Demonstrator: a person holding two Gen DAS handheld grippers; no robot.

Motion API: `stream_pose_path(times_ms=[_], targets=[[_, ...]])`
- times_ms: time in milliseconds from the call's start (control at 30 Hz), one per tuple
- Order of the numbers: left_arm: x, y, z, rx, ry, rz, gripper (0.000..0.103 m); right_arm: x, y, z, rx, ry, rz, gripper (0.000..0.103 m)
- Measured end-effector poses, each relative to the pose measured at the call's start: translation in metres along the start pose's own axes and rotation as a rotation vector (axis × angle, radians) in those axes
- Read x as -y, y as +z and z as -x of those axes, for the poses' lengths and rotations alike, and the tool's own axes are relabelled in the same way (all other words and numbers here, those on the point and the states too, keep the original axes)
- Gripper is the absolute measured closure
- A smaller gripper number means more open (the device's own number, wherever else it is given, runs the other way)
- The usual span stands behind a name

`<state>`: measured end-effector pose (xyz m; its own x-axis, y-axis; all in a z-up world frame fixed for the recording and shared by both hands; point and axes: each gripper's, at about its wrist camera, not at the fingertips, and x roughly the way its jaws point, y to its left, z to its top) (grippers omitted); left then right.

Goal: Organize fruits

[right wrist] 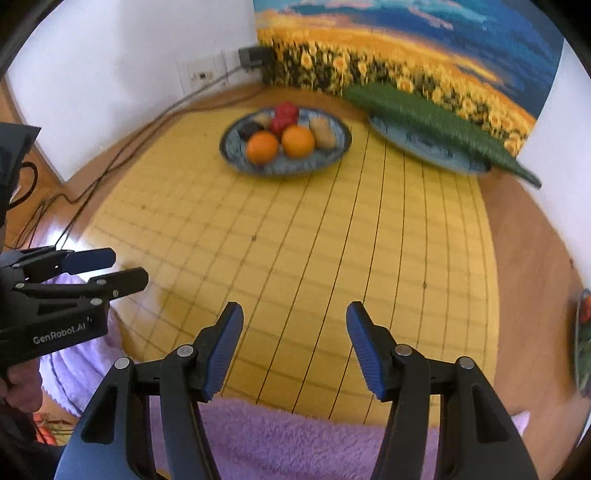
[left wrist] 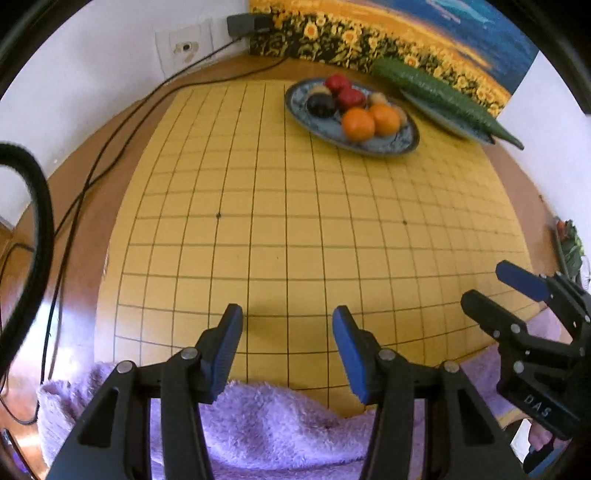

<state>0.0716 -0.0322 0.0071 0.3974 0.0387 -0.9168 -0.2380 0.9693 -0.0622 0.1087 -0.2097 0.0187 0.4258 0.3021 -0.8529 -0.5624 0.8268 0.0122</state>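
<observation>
My left gripper [left wrist: 287, 326] hangs over the near edge of the yellow grid board [left wrist: 295, 229], jaws partly open, nothing between the blue pads. My right gripper [right wrist: 294, 323] sits the same way beside it: jaws parted a little wider, empty. Each gripper shows in the other's view, the right one at the board's near right edge [left wrist: 517, 314], the left one at the near left edge [right wrist: 92, 273]. Neither touches the board as far as I can tell.

The board lies on a brown wooden counter [left wrist: 110, 122]. A purple fluffy towel [left wrist: 277, 424] covers the near edge under both grippers.

Fruit: all on a blue patterned plate [left wrist: 402, 142] toward the far edge of the board. It holds two oranges [left wrist: 358, 123] on the near side, two red fruits [left wrist: 350, 98] behind them, one dark purple fruit [left wrist: 320, 105] to the left, and some tan pieces, too small to name. Well apart from both grippers.

A second blue plate [right wrist: 417, 142] stands at the far right corner, carrying a long green cucumber [left wrist: 443, 94] whose tip overhangs the plate. Behind it a sunflower picture [left wrist: 388, 33] leans on the wall. Black cables [left wrist: 92, 173] run along the counter's left edge.
</observation>
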Motion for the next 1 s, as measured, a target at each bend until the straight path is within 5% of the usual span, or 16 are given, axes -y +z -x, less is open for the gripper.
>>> stream_pose_path(times_ms=[1000], targets=[[0.008, -0.0052, 0.002, -0.003, -0.002, -0.007, 0.049, 0.0063, -0.0071, -0.0059, -0.034, -0.004, -0.007, 0.043]])
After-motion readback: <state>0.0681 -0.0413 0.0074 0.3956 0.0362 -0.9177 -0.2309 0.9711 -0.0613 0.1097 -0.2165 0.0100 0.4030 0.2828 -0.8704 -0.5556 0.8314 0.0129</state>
